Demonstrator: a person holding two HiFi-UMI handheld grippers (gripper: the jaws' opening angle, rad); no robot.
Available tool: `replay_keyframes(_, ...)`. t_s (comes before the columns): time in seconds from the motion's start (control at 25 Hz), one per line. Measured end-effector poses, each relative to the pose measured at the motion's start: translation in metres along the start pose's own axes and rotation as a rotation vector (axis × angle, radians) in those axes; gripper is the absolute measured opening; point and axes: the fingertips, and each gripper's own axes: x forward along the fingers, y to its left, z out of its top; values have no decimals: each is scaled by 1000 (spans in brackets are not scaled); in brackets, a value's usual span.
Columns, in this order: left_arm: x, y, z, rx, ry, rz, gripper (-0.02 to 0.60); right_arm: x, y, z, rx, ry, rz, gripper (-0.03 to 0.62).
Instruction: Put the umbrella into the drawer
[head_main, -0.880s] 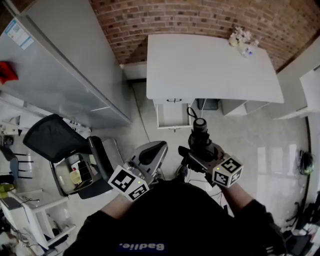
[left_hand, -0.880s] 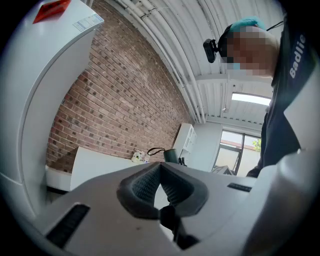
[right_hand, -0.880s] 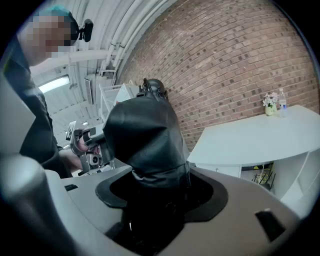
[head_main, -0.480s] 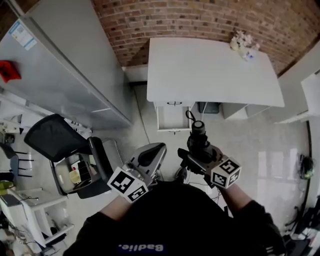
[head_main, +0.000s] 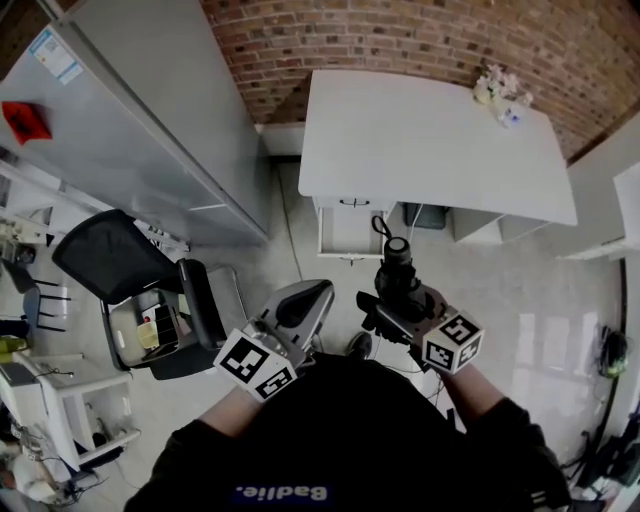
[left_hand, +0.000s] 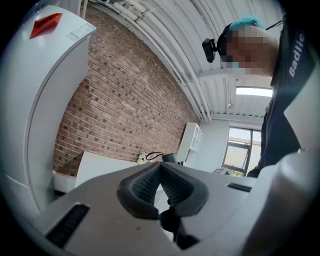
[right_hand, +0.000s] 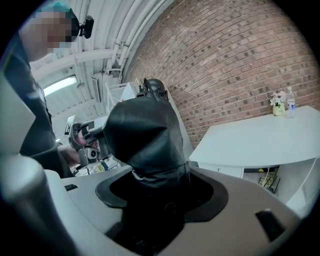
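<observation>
A folded black umbrella (head_main: 398, 272) sticks out forward from my right gripper (head_main: 393, 303), which is shut on its fabric body; its strap loop points toward the desk. In the right gripper view the umbrella (right_hand: 143, 137) fills the space between the jaws of my right gripper (right_hand: 160, 187). The white desk (head_main: 430, 140) stands ahead against the brick wall, and its small drawer (head_main: 345, 236) is pulled open beneath the front edge, a short way beyond the umbrella's tip. My left gripper (head_main: 303, 303) hangs beside the right one, shut and holding nothing, its pads (left_hand: 146, 186) meeting.
A tall white cabinet (head_main: 130, 130) runs along the left. A black office chair (head_main: 112, 265) and a cluttered cart (head_main: 148, 340) stand at lower left. A small flower vase and a bottle (head_main: 497, 88) sit at the desk's far right corner. Pale floor lies between me and the desk.
The head view has shifted slightly. Both grippers and the umbrella keep nearly the same place in front of the open drawer.
</observation>
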Motion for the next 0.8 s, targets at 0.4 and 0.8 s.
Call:
replay_keyframes(0.4,0,44,4,-30,-29,6,-3,41,-10,-14,3,72,-17,287)
replay_keyframes(0.8,-3,125,12,-73,11,-100,-3,125,-30,-27,-65,182,-145,287)
